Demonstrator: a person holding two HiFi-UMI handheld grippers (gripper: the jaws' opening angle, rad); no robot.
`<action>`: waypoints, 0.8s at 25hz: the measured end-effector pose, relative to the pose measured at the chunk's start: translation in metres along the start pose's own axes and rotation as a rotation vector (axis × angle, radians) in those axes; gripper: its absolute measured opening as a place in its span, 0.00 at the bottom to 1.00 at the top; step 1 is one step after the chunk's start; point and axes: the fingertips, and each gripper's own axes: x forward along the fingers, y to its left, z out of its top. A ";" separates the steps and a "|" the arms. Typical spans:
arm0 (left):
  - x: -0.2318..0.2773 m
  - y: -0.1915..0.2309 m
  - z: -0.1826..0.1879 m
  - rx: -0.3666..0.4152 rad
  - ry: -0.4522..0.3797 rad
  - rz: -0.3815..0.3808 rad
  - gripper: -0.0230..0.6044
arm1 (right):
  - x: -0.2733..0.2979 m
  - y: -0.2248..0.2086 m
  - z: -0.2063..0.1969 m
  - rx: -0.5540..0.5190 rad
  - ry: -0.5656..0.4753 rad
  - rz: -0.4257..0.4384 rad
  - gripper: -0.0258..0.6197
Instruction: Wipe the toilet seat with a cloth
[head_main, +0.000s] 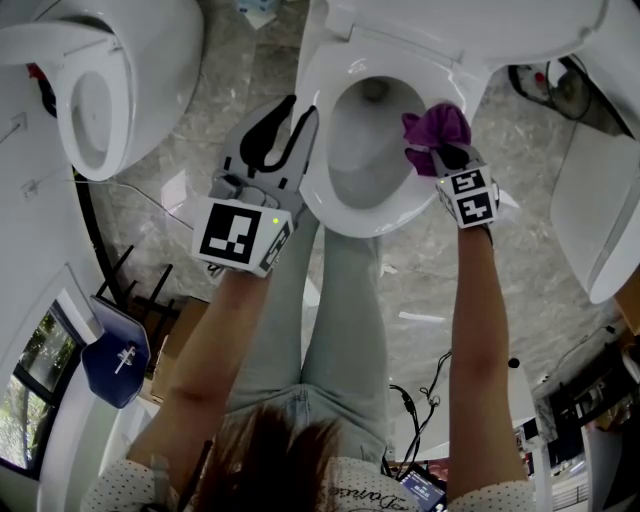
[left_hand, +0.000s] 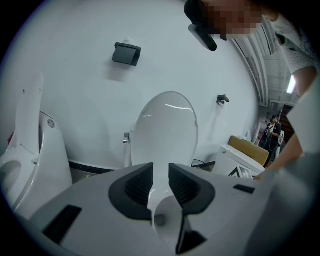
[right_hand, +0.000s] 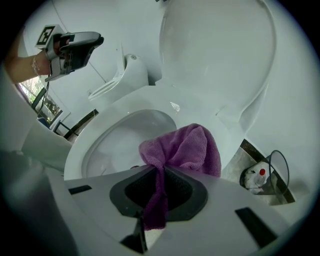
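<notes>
The white toilet seat (head_main: 318, 180) rings the open bowl, with the lid (right_hand: 215, 50) raised behind it. My right gripper (head_main: 441, 152) is shut on a purple cloth (head_main: 435, 127), which rests bunched on the seat's right side. In the right gripper view the cloth (right_hand: 185, 147) spills forward from the closed jaws of the right gripper (right_hand: 161, 170) onto the seat (right_hand: 150, 97). My left gripper (head_main: 300, 112) hovers just left of the seat, touching nothing. Its jaws stand a narrow gap apart and empty, and the left gripper (left_hand: 160, 182) faces the lid (left_hand: 165, 130).
A second toilet (head_main: 100, 90) stands at the far left and another white fixture (head_main: 610, 220) at the right. The person's legs (head_main: 345, 300) stand in front of the bowl. Cables (head_main: 430, 390) lie on the marble floor. A small wired object (right_hand: 257, 175) sits beside the toilet base.
</notes>
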 end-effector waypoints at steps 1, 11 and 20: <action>-0.001 0.000 -0.001 0.000 0.002 0.001 0.17 | 0.000 0.002 -0.001 -0.009 0.001 0.001 0.12; -0.007 -0.001 -0.005 -0.007 0.003 0.014 0.17 | -0.001 0.012 -0.012 0.022 -0.006 0.014 0.12; -0.016 -0.001 -0.007 -0.009 0.003 0.025 0.19 | -0.002 0.030 -0.022 0.035 -0.003 0.034 0.12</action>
